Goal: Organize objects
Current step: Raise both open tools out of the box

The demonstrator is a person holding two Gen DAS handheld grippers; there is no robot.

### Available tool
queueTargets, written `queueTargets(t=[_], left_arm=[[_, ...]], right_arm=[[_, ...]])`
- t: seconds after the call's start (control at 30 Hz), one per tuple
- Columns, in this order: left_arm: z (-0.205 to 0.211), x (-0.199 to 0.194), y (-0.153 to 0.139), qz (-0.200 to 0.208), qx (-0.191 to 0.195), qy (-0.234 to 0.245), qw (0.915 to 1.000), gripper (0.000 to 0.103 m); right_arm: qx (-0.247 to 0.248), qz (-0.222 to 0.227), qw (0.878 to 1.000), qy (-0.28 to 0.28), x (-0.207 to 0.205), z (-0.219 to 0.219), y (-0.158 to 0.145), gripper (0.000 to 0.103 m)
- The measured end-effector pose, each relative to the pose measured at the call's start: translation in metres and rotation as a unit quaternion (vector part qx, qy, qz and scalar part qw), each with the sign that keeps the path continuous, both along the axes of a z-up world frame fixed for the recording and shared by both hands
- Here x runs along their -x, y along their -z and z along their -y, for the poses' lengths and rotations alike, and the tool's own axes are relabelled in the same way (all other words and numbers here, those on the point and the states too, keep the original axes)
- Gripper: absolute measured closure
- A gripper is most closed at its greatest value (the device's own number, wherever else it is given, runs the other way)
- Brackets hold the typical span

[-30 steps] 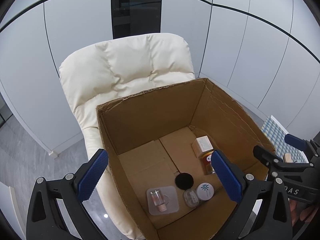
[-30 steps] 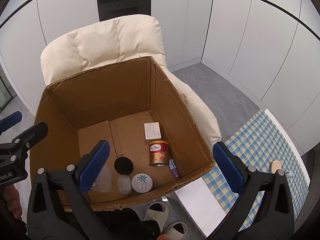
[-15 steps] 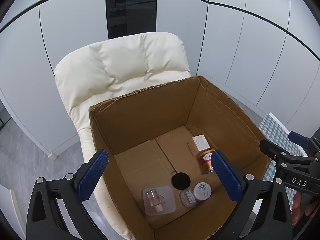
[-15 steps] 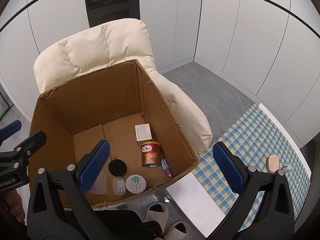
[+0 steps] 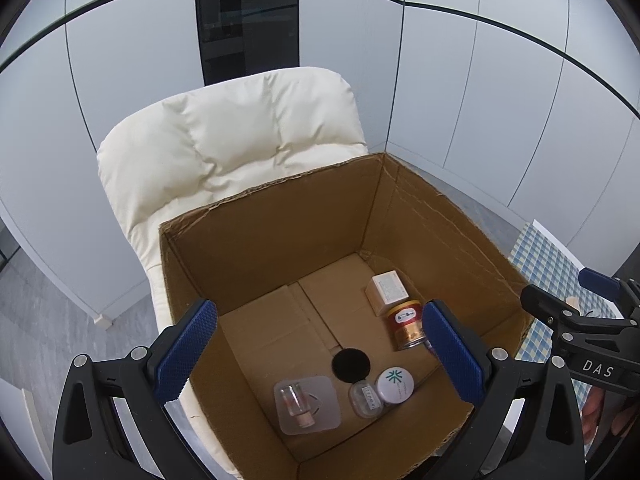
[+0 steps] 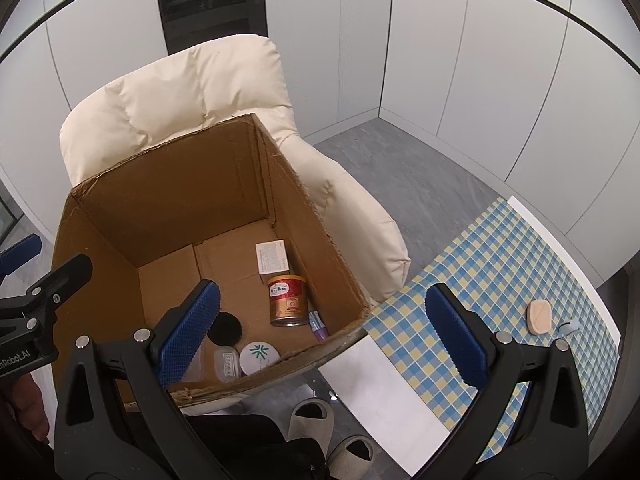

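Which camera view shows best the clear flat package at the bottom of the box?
The left wrist view: the clear flat package lies fully visible on the cardboard box floor. In the right wrist view, the right hand-held gripper finger hides most of it.

Small containers (image 5: 394,385) inside open carton (image 5: 280,236)

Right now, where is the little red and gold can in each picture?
Left wrist view: the red and gold can stands lower right of centre, inside the cardboard box, by the right-hand blue pad.
Right wrist view: the can stands just left of centre, on the box floor near its right wall.
Shared landmark: the small white carton right behind the can in both.
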State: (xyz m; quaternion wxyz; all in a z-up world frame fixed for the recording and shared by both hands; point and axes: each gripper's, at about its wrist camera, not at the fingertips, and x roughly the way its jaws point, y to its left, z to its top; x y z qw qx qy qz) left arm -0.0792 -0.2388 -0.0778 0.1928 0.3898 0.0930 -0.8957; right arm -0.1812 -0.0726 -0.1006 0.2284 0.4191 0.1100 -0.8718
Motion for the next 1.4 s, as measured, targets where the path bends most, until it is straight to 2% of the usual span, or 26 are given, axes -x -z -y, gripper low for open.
queueTargets(t=[0.6,1.4], left_arm=[[-0.025,0.015,0.001,0.002,-0.007,0.022,0.9997,0.001],[-0.070,0.036,0.003,0.005,-0.004,0.069,0.9976,0.001]], right_arm=[[0.013,0.003,0.999,0.043,0.010,-0.041,-0.002,0.000],[0.001,-0.006,0.996,0.083,0.017,-0.096,-0.005,0.000]])
